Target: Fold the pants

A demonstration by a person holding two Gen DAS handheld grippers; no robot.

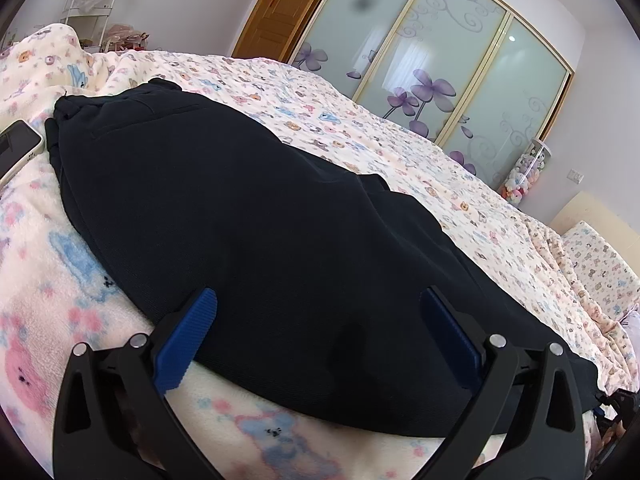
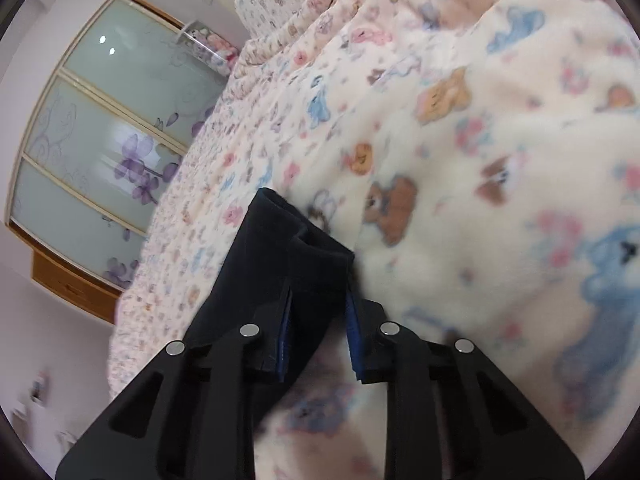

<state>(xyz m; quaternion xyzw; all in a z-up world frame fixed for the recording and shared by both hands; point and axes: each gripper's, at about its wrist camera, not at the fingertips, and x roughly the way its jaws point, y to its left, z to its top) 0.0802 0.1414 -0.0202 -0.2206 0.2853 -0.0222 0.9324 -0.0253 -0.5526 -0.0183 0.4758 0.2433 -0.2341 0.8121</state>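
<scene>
Dark navy pants (image 1: 248, 216) lie folded lengthwise on a fleece blanket with a cartoon animal print (image 1: 52, 280), waistband at the far left. My left gripper (image 1: 320, 320) is open, its blue pads wide apart on either side of the near edge of the pants. In the right wrist view my right gripper (image 2: 318, 312) is shut on the leg end of the pants (image 2: 296, 248), and the cuff sticks out past the fingers above the blanket (image 2: 480, 200).
A phone (image 1: 16, 148) lies on the blanket left of the waistband. A sliding wardrobe with frosted flower-print doors (image 1: 440, 64) stands beyond the bed. A tube of plush toys (image 1: 524, 172) and a white shelf (image 1: 96, 0) stand by the walls.
</scene>
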